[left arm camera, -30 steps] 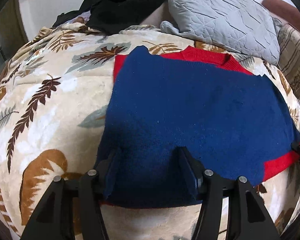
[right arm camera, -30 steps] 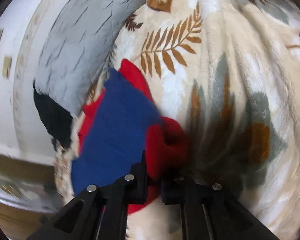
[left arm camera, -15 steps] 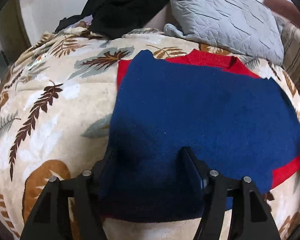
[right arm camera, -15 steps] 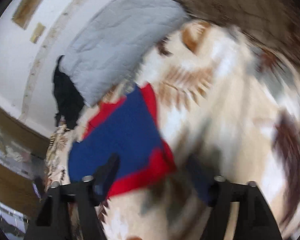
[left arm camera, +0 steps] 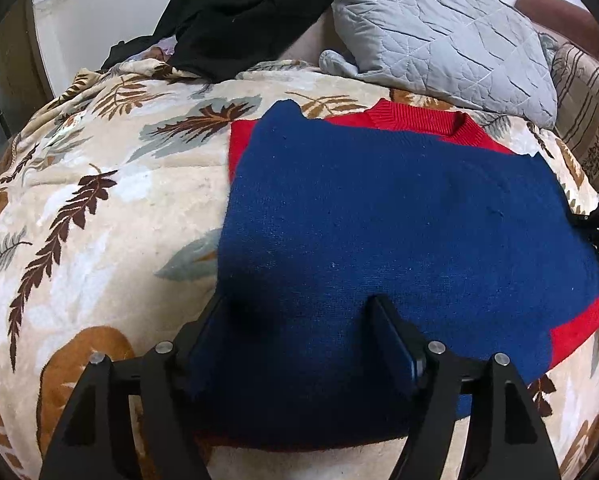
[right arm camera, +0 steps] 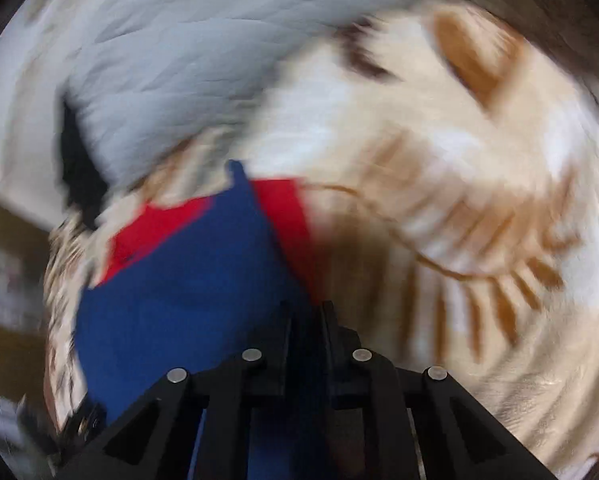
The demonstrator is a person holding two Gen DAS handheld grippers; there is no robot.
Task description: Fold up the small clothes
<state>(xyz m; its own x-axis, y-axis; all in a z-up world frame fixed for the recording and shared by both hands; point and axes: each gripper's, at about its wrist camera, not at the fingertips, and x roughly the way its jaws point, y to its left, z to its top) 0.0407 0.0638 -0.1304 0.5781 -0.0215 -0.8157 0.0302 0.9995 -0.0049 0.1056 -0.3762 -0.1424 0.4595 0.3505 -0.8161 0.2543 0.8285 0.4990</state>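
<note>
A: What takes up most of the room?

B: A blanket (left arm camera: pixel 99 208) with a leaf print covers the bed and runs out to the left side of the left wrist view, bare there from the far edge down to the near one. At the back lie a grey quilted pillow (left arm camera: pixel 439 32) and a heap of black clothes (left arm camera: pixel 239 12), both against the wall.

A: And the sweater?

B: The sweater (left arm camera: pixel 399 232), blue over red, lies flat on the blanket, right of centre. Its red collar points toward the pillow, close under it. The left edge runs straight, with open blanket beside it. A red band shows at the lower right corner.

A: The left tongs?

B: The left tongs (left arm camera: pixel 299 328) stand spread wide over the near hem, both fingers (left arm camera: pixel 391 340) resting on the blue cloth, gripping nothing.

A: The right ones?

B: The right tongs (right arm camera: pixel 305 320) are closed tight at the sweater's right edge, where blue meets red. That view is blurred, so I cannot tell whether cloth is pinched between them. Bare blanket lies to their right.
</note>
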